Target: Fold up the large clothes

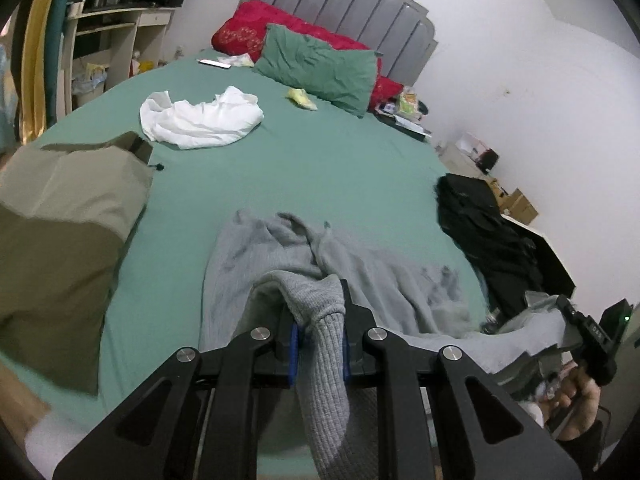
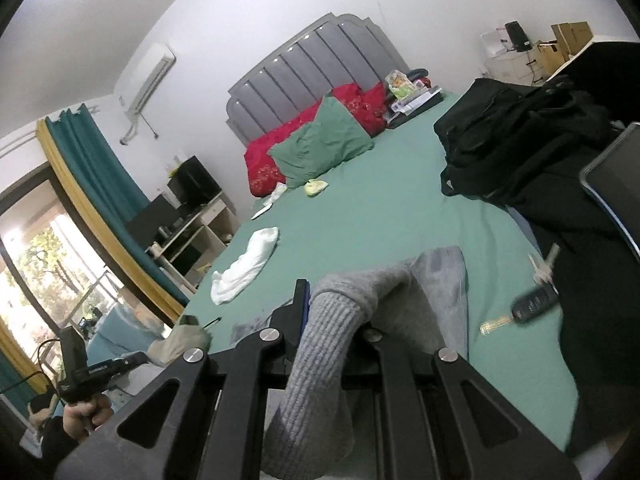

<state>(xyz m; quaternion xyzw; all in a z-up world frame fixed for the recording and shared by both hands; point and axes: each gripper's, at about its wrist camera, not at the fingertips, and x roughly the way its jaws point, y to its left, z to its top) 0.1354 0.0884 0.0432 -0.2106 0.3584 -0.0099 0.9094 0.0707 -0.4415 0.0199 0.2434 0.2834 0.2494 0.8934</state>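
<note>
On my left-wrist view, far left: an olive-tan garment [image 1: 60, 216] lies at the bed's near-left edge. Beyond it, a crumpled white garment [image 1: 200, 118] sits alone on the green sheet [image 1: 320, 168]. Centre: my left gripper [image 1: 319, 332] has its jaws pressed onto a ribbed cuff of the grey sweater [image 1: 360, 276]; the knit bunches between the blue pads and hangs down below them. The sweater's body lies rumpled on the sheet just ahead of the gripper, near the foot of the bed. Further back, a green pillow [image 1: 320, 68] leans on a red one [image 1: 248, 32] against the grey headboard [image 1: 352, 4]. Right: a black bag [image 1: 480, 224] at the bed's edge; a hand [image 1: 576, 396] with the other gripper at the far right.

Right-wrist view: my right gripper [image 2: 334, 332] likewise pinches a ribbed grey cuff, jaws closed on it, fabric draping over and down. A car key [image 2: 534, 308] lies on the sheet just right of the sweater.
</note>
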